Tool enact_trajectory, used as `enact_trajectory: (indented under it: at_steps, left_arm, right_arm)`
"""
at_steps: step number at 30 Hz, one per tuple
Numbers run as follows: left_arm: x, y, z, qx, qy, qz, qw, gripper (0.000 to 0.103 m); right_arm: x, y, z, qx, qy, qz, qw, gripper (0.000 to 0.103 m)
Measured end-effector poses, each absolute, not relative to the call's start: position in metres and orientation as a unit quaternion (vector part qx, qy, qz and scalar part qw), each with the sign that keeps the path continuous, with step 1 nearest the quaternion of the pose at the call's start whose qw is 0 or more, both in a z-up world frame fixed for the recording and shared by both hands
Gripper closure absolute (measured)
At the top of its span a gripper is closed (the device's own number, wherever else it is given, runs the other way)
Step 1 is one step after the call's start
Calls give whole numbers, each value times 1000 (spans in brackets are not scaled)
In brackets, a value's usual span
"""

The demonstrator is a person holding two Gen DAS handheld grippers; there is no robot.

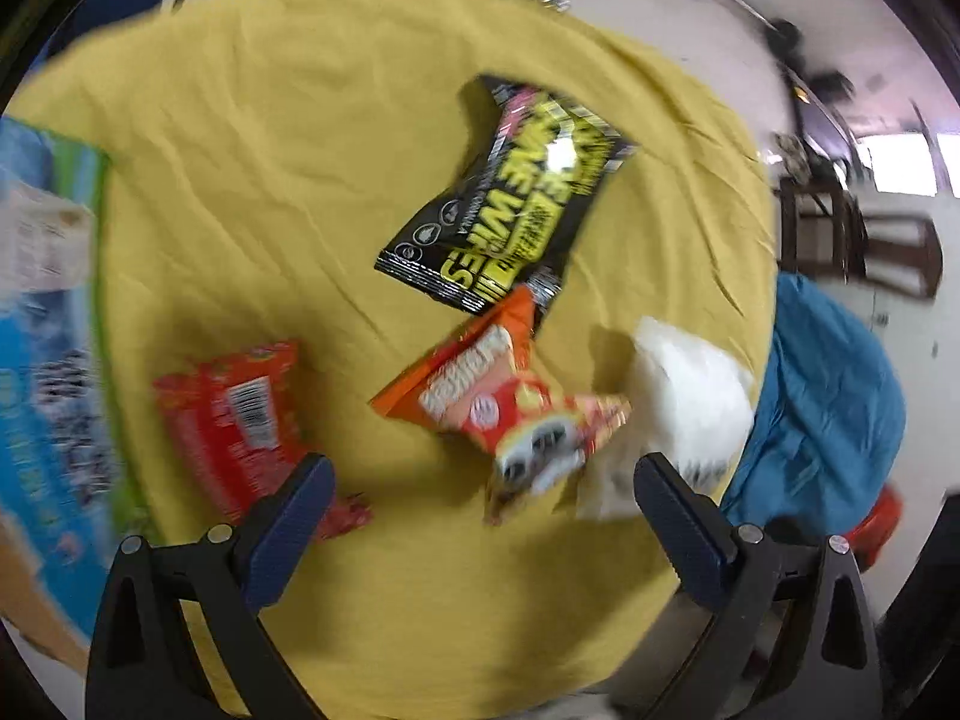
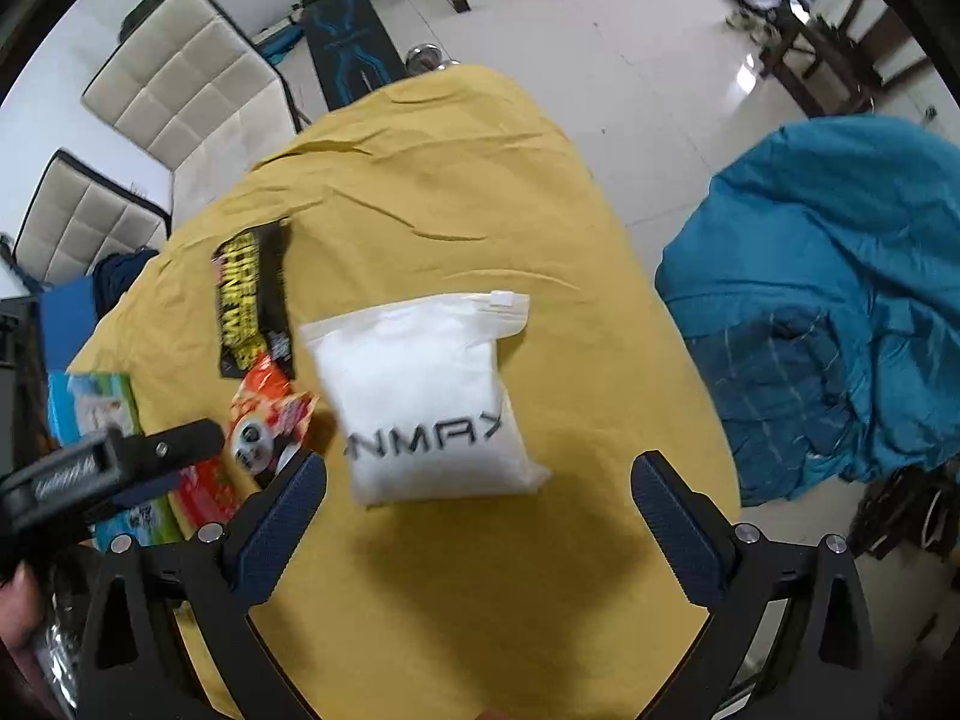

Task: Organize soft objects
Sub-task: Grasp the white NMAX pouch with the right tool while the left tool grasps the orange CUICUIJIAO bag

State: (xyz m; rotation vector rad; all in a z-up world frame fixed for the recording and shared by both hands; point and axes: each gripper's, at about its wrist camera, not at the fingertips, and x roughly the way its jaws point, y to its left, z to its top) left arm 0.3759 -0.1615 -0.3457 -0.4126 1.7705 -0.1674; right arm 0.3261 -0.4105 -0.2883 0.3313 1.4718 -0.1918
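Observation:
On a yellow cloth-covered table [image 1: 270, 180] lie a black-and-yellow snack bag [image 1: 510, 198], an orange-red panda snack bag [image 1: 510, 408], a red packet [image 1: 234, 420] and a white zip pouch [image 1: 690, 402]. My left gripper [image 1: 480, 492] is open above the table, just in front of the orange bag. In the right wrist view the white pouch [image 2: 432, 402] lies flat, with the black bag [image 2: 252, 300] and the orange bag [image 2: 270, 414] to its left. My right gripper [image 2: 477, 489] is open, hovering just short of the pouch. The left gripper [image 2: 120, 462] shows at the left.
A blue-green box [image 1: 54, 330] lies at the table's left edge and shows in the right wrist view [image 2: 102, 408]. A blue cloth heap [image 2: 828, 300] sits to the right of the table. Padded chairs [image 2: 180, 78] and gym gear stand beyond on the tiled floor.

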Motion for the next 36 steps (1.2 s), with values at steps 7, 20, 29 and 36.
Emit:
enact_trajectory:
  at_steps: [7,20,29,36]
  left_arm:
    - [386,-160,-385,-227,794,-35,562,23]
    - [354,-211,-359,22,752,-94,653,53]
    - [340,-216,-378,-6,768,-86,635,43]
    - [332,-201,-397,-26,773,-68,630,39]
  right_arm:
    - [351,-414,-325,173,679,-80,709,0]
    - [375,-382,-380,161,740,-37,652,0]
    - [362,-376,-393,138,757,-37,638,20]
    - [355,-380,-393,131,757,-44,638,20]
